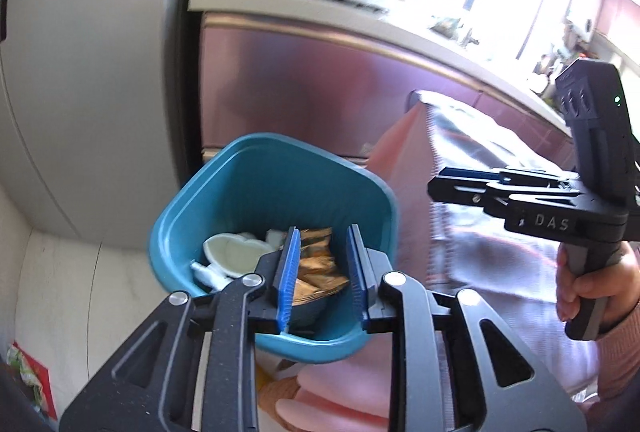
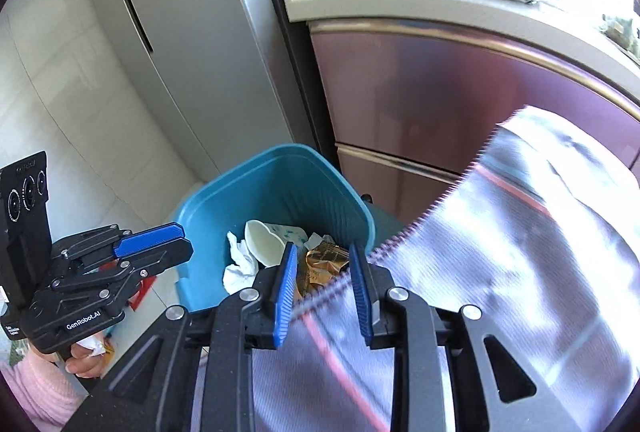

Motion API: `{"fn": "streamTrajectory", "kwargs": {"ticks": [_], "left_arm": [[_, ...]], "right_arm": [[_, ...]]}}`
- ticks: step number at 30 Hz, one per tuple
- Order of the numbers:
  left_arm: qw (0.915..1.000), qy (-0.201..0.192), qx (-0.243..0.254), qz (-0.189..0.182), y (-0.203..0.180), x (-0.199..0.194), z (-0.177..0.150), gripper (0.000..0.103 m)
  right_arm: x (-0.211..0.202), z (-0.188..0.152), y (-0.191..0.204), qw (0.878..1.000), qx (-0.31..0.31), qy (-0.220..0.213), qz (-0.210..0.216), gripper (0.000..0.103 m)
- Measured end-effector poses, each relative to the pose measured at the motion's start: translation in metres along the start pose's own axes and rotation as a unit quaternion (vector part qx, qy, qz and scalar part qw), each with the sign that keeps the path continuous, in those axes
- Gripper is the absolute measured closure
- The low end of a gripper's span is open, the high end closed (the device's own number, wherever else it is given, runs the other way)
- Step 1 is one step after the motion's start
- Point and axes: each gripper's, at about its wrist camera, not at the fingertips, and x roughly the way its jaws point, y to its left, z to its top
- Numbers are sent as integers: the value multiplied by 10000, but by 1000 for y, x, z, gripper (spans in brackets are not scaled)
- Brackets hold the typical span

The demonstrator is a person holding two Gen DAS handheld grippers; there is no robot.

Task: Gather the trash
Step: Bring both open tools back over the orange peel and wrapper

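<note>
Right gripper (image 2: 323, 292) sits half-open around the serrated edge of a big silvery bag (image 2: 500, 272), not pinching it. Left gripper (image 1: 323, 272) hangs empty, narrowly apart, over the teal bin (image 2: 224, 191) with its gold wrappers (image 2: 326, 256) and tissue (image 2: 240, 264). That floppy bag could slide off beside the bin.

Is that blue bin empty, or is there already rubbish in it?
Partly filled. The teal plastic bin holds crumpled white tissue, a white cup and a golden wrapper, all well below its rim.
</note>
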Motion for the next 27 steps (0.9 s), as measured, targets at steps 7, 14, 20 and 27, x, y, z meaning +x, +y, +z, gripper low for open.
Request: {"fn": "streamTrajectory", "kwargs": {"ticks": [7,14,20,27], "left_arm": [[9989,-181,318,-309,-47,-20,-1,70],[9956,-152,735,-553,-97,-30,-7,64],[9908,-54,1009,-895,-141,-32,-18,63],[9788,159,1484,-1404,-208,-26,-35,62]], "right_arm": [[-53,-27,-13,9988,237,-420,70,73],[-98,-62,-29,9965,446,-692,-120,69],[-144,-96,-50,9919,680,-975,-452,69],[-194,-138,-88,9818,1117,-1157,-1007,66]]}}
